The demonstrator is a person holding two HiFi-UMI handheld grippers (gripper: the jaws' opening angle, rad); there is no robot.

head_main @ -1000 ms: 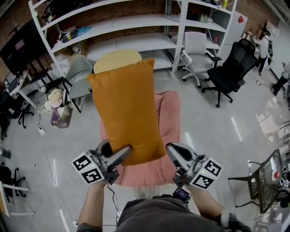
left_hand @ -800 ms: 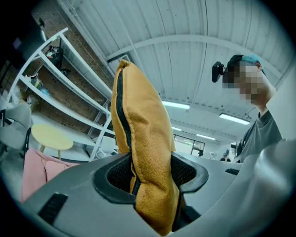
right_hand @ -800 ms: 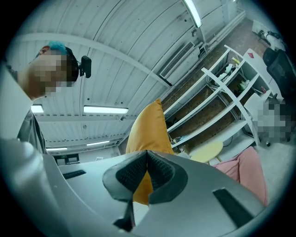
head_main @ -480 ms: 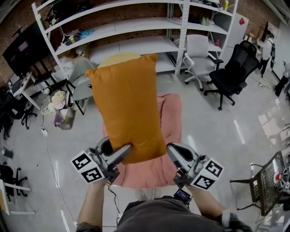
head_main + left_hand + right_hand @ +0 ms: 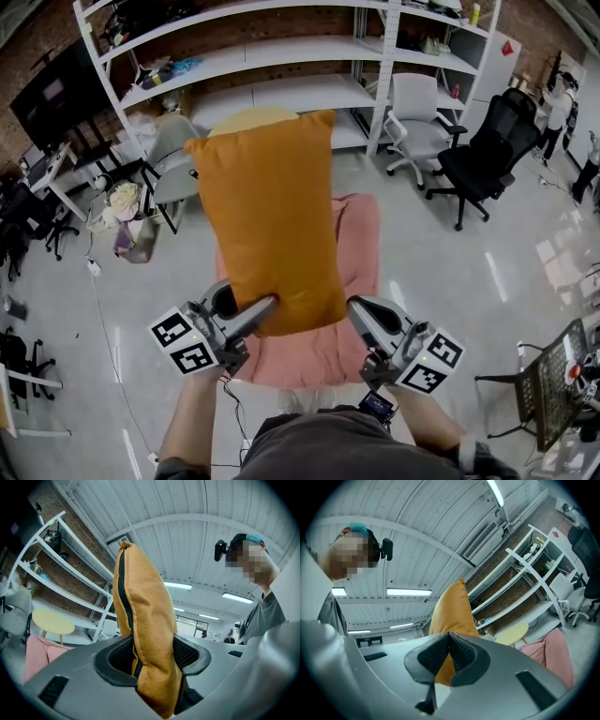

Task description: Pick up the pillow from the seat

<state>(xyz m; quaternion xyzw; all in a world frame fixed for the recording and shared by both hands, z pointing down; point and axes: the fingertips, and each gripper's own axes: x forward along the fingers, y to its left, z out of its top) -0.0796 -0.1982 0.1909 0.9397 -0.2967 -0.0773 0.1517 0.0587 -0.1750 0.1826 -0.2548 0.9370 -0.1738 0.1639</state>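
Note:
An orange pillow (image 5: 272,216) stands upright in the air above the pink seat (image 5: 354,253). My left gripper (image 5: 258,315) is shut on the pillow's lower left corner. In the left gripper view the pillow (image 5: 145,620), zip edge facing me, fills the gap between the pads of the left gripper (image 5: 152,656). My right gripper (image 5: 362,315) hangs just right of the pillow's bottom edge, apart from it. In the right gripper view the right gripper (image 5: 449,641) is shut with its pads meeting on nothing, and the pillow (image 5: 452,613) rises behind them.
White shelving (image 5: 281,56) lines the back wall. A round yellow table (image 5: 248,120) stands behind the pillow, a grey chair (image 5: 164,159) to its left. A white office chair (image 5: 412,117) and a black one (image 5: 483,155) stand at the right. A wire rack (image 5: 553,384) is at lower right.
The pillow has risen slightly and drifted a little right in the left gripper's hold. The right gripper has stayed beside it.

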